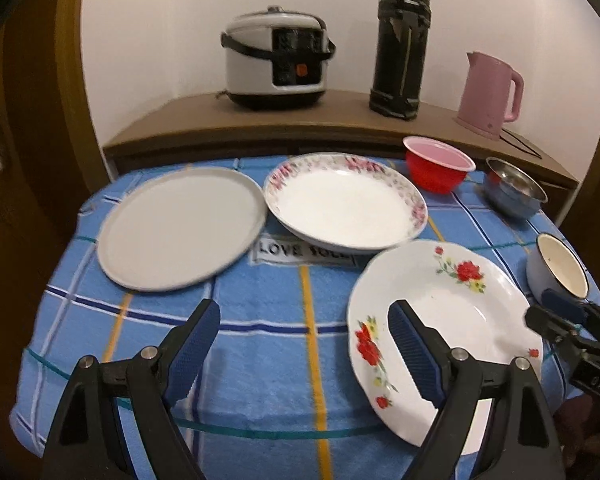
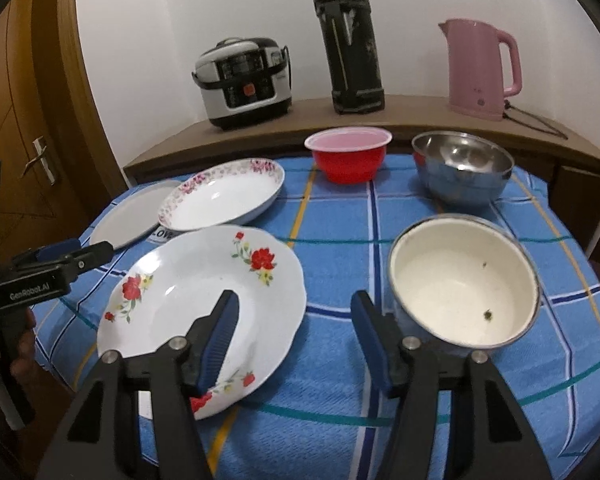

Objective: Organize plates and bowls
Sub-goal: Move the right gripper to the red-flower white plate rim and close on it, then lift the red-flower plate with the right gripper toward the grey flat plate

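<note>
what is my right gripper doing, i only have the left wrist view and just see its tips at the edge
Observer: The right gripper is open with nothing between its fingers, over the cloth between the rose plate and the white enamel bowl.
Operator: is that enamel bowl clean inside, mine cuts it off
Observer: Not quite. Two small dark specks sit on its inner surface; otherwise it is empty.
Operator: and the steel bowl
Observer: The steel bowl is empty and stands behind the enamel bowl, to the right of the red bowl.
</note>
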Demonstrator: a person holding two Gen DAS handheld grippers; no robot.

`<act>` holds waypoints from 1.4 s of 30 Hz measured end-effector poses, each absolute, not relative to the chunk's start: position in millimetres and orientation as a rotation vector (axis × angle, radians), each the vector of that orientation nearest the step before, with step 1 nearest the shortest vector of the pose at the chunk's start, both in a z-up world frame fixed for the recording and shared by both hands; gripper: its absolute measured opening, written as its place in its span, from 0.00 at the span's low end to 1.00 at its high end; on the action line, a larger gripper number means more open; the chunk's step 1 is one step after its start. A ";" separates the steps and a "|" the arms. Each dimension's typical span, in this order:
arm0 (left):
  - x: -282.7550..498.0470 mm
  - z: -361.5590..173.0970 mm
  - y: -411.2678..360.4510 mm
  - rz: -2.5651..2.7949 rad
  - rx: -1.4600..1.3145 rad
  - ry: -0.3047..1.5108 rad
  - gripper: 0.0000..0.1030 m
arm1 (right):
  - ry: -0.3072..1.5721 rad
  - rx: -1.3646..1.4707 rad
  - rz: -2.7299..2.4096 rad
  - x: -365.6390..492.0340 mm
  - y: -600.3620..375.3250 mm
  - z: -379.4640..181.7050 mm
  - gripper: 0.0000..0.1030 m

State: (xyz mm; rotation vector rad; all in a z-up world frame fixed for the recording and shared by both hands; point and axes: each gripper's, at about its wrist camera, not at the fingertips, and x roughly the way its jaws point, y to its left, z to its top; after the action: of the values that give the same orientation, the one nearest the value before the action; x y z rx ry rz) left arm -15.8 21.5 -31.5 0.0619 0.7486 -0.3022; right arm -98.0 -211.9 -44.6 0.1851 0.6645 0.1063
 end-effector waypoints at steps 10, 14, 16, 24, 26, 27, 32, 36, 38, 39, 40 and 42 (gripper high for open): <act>-9.4 -54.2 2.2 -0.408 0.024 0.849 0.46 | 0.740 0.231 0.152 -83.5 -207.8 -62.8 0.48; -9.6 -57.7 1.9 -0.416 0.027 0.855 0.40 | 0.751 0.234 0.153 -82.5 -207.7 -65.2 0.46; -9.6 -60.1 0.5 -0.428 0.030 0.863 0.33 | 0.755 0.233 0.152 -82.1 -207.2 -66.9 0.42; -8.8 -64.0 1.9 -0.449 0.007 0.875 0.33 | 0.761 0.224 0.154 -81.4 -206.6 -68.1 0.36; -9.6 -63.1 2.7 -0.447 0.008 0.876 0.33 | 0.761 0.225 0.154 -81.6 -206.3 -68.1 0.36; -10.5 -61.9 2.8 -0.443 0.012 0.874 0.33 | 0.761 0.225 0.154 -82.1 -205.9 -68.1 0.36; -14.1 -54.1 8.4 -0.437 0.026 0.838 0.33 | 0.763 0.231 0.161 -81.0 -205.6 -68.5 0.28; -9.8 -60.2 10.1 -0.455 -0.007 0.874 0.33 | 0.762 0.222 0.163 -80.7 -203.2 -68.6 0.28; -7.8 -64.0 10.4 -0.475 -0.035 0.900 0.33 | 0.763 0.222 0.163 -80.6 -203.2 -68.7 0.28; -8.2 -64.9 9.9 -0.479 -0.042 0.906 0.33 | 0.763 0.224 0.164 -80.5 -203.4 -68.8 0.28; -8.1 -66.0 9.6 -0.482 -0.046 0.912 0.33 | 0.763 0.224 0.166 -80.2 -203.7 -68.8 0.28; -9.1 -65.5 8.9 -0.483 -0.049 0.911 0.33 | 0.763 0.226 0.176 -80.3 -203.2 -69.1 0.28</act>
State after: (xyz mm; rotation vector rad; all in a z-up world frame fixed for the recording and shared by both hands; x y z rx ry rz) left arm -9.1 8.9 -65.5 -0.0485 0.9108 -0.4832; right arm -80.3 -203.2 -69.1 0.2261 0.7635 0.1761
